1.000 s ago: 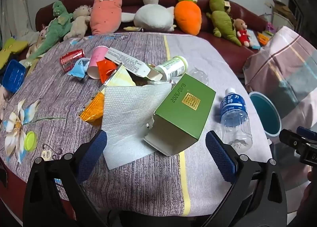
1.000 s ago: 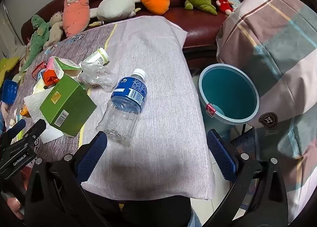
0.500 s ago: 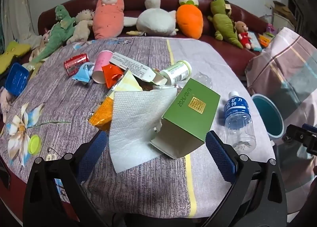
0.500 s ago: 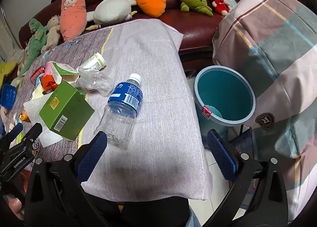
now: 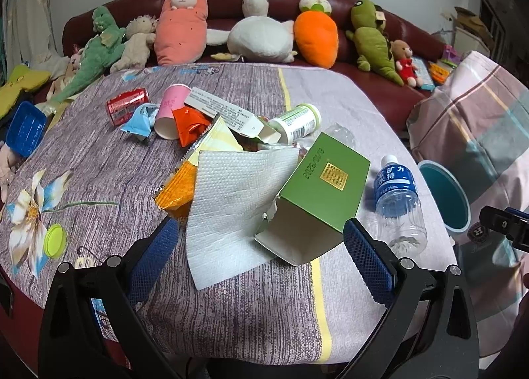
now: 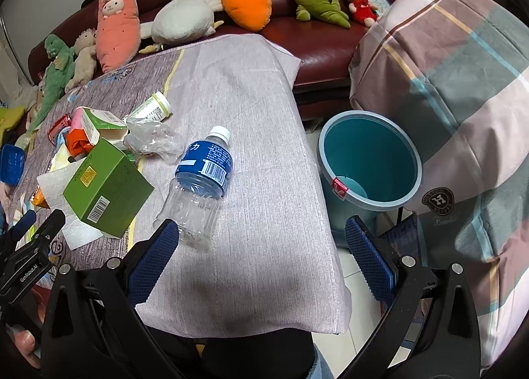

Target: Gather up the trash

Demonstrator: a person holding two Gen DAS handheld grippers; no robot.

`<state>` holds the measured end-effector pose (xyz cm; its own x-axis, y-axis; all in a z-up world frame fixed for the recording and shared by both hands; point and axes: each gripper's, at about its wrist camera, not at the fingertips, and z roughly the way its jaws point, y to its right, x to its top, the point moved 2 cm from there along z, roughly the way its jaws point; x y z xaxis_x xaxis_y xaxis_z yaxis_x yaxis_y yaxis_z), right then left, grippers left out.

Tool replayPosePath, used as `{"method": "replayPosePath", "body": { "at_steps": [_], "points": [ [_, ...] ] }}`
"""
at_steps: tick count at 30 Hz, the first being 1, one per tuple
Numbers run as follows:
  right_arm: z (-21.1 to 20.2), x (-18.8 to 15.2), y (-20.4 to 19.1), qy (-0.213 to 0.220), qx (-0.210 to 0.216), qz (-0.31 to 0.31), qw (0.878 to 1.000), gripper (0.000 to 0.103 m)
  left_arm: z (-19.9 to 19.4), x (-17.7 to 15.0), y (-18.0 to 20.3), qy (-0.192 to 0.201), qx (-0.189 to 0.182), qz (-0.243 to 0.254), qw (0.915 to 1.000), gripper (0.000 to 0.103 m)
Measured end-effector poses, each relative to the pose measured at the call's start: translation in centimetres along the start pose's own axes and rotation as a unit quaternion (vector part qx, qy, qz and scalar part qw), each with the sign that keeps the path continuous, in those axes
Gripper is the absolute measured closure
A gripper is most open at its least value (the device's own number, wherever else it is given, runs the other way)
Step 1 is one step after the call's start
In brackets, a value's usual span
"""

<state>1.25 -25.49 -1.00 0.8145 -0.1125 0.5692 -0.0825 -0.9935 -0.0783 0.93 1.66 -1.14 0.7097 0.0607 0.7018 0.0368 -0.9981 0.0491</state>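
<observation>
Left tongs (image 5: 261,253) and right tongs (image 6: 261,253) both released, holding nothing above the worktop (image 6: 251,88); clear bottle (image 6: 198,180) lying near teal bin (image 6: 368,160).

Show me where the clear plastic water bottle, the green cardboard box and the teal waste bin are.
Clear plastic water bottle with blue label (image 6: 205,164): right wrist view, on its label.
Green cardboard box (image 5: 325,192): left wrist view, on its top face.
Teal round waste bin (image 6: 368,150): right wrist view, on its inner wall.
</observation>
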Motion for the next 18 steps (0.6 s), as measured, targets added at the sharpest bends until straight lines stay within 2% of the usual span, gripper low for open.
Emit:
{"method": "replayPosePath", "body": {
  "at_steps": [18],
  "points": [
    [0.42, -0.16, 0.15, -0.003, -0.004, 0.002, 1.000, 0.006, 0.18, -0.13, 0.28, -0.009, -0.012, 0.005, 0.9999, 0.003]
  ]
}}
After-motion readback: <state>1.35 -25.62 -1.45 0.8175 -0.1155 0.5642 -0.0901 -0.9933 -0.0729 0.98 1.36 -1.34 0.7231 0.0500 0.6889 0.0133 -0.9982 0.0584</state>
